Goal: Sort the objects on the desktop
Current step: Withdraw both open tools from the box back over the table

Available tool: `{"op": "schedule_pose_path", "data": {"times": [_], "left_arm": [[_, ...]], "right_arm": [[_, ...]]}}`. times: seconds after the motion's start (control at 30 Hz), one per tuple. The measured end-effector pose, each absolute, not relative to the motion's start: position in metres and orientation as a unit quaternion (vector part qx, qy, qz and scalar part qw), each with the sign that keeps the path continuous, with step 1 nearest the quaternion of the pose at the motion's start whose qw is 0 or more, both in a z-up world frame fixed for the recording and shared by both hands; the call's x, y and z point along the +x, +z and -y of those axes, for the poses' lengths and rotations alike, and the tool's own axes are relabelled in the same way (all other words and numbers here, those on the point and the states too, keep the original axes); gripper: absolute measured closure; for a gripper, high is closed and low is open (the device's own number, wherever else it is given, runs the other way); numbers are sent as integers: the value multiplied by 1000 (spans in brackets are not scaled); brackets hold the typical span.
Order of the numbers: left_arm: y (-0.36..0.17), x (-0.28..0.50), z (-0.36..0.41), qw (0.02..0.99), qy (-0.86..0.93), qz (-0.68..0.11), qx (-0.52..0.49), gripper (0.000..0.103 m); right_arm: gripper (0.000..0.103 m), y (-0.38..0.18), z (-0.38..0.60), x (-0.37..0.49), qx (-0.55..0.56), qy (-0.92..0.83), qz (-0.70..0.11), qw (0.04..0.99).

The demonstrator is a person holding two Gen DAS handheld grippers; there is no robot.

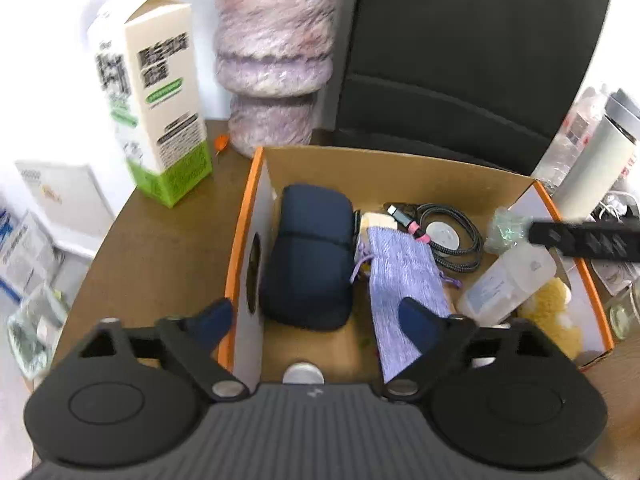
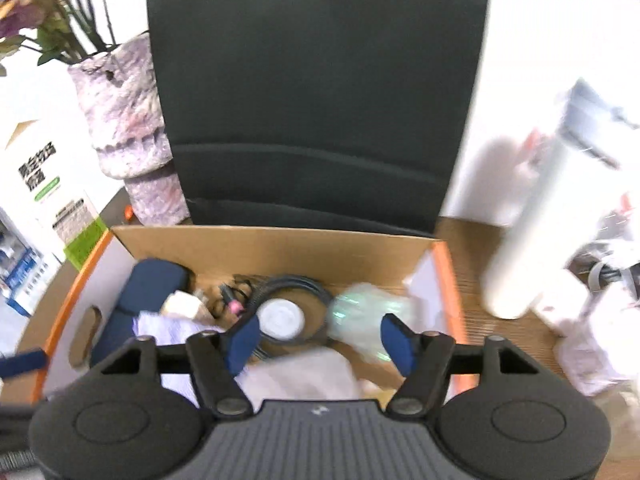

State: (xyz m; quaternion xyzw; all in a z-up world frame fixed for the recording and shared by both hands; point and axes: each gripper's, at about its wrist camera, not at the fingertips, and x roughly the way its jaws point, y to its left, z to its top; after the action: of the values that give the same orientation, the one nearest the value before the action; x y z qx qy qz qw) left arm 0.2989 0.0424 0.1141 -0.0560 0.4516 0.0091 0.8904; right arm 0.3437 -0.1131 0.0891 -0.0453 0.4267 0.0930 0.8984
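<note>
An orange-rimmed cardboard box (image 1: 239, 240) stands on the wooden table. It holds a navy pouch (image 1: 310, 260), a lilac knit bag (image 1: 400, 276), a coiled black cable with a white puck (image 1: 444, 236), a clear bottle (image 1: 508, 280), crumpled clear wrap (image 1: 506, 230) and a yellow plush toy (image 1: 554, 312). My left gripper (image 1: 318, 320) is open and empty over the box's near left wall. My right gripper (image 2: 318, 338) is open and empty above the box (image 2: 450, 280), over the puck (image 2: 280, 318) and the wrap (image 2: 360, 316). Its finger shows in the left view (image 1: 580, 238).
A green-and-white carton (image 1: 156, 92) and a fuzzy purple vase (image 1: 272, 56) stand behind the box at left. A black chair back (image 2: 320, 92) is behind it. A white flask (image 2: 536, 224) and plastic clutter stand at right. A shelf with boxes (image 1: 36, 240) lies beyond the table's left edge.
</note>
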Motion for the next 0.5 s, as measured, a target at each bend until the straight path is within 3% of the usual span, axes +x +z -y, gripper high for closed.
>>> {"op": "schedule_pose_path", "data": {"times": [0.17, 0.5], "left_arm": [[133, 278, -37, 886, 3, -459, -65, 6], [142, 198, -18, 919, 19, -393, -23, 0]], "right_arm": [[35, 102, 130, 306, -59, 86, -430, 897], [34, 102, 147, 214, -18, 132, -405, 905]]}}
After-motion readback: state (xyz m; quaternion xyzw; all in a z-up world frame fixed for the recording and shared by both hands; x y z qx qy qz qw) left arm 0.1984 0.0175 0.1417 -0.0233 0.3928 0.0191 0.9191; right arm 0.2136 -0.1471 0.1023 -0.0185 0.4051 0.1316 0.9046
